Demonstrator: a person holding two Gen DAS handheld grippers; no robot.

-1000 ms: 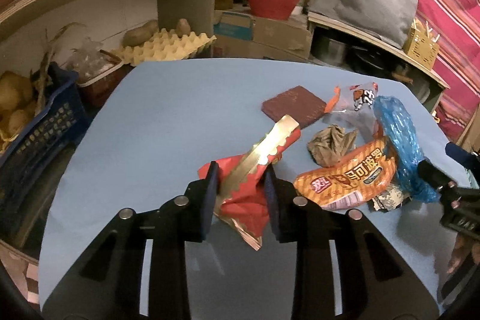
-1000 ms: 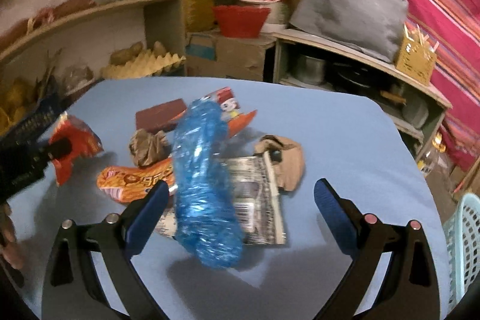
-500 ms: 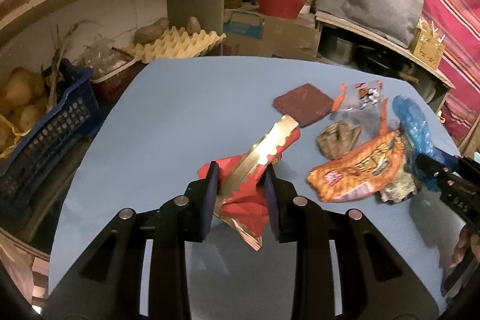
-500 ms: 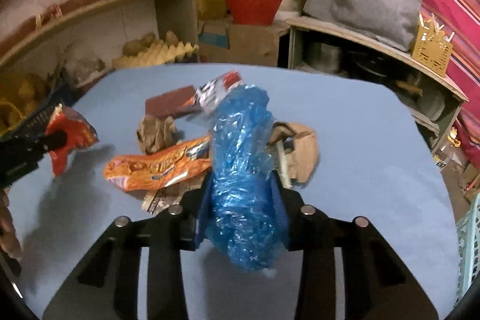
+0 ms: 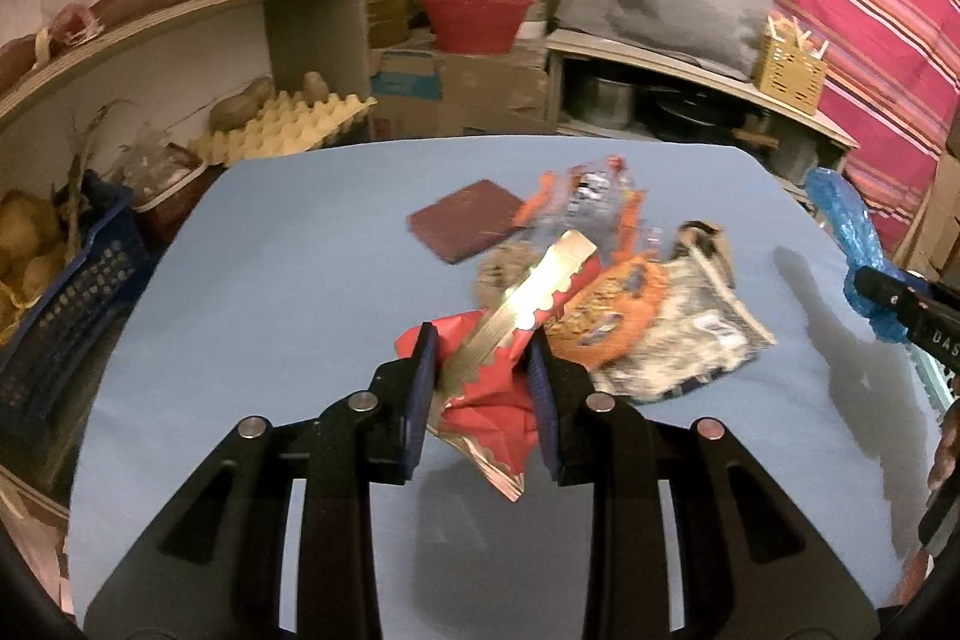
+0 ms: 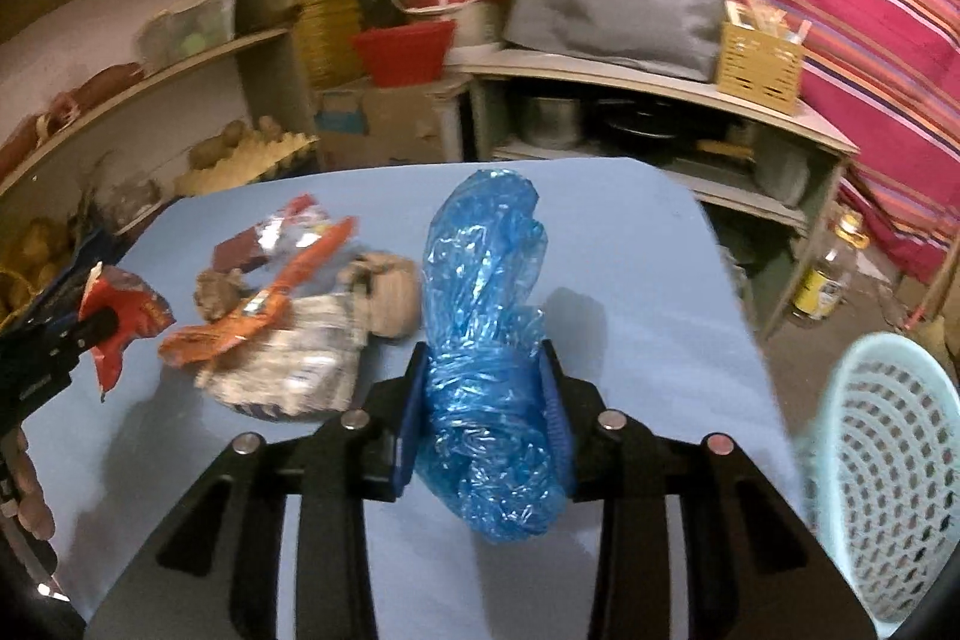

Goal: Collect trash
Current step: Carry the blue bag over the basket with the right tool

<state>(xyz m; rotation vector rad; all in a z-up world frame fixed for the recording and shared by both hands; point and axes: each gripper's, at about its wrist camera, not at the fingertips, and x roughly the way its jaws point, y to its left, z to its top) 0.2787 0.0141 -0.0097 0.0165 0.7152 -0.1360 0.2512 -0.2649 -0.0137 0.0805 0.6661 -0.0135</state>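
Trash sits in three places as I read it: one piece in each of my grippers, and a loose heap [image 5: 606,292] on the blue table [image 5: 288,268]. My left gripper [image 5: 480,364] is clamped on a red wrapper [image 5: 498,394], its pads pressing the crumpled middle so the foil cannot slip. My right gripper [image 6: 483,394] is closed around a blue plastic bag [image 6: 486,340], squeezed at its bunched waist, which I judge is the only firm spot on something so limp.

Both pieces hang clear of the table, each casting a shadow below. I take that as carrying height, kept so nothing drags through the heap.

The red wrapper runs lengthwise away from the left gripper, its gold inner strip angled up and to the right, toward the heap; a torn corner droops below the pads. The blue plastic bag stands nearly upright in the right wrist view, long axis running forward and up, its rounded end bulging out beneath the pads.

A pale basket [image 6: 882,466] with holes shows at the right edge of the right wrist view, beside the table and lower. I judge that is where both pieces go, the bag first since it is nearer. The dark red square [image 5: 465,220], orange wrapper [image 5: 606,316] and crumpled paper remain on the table.
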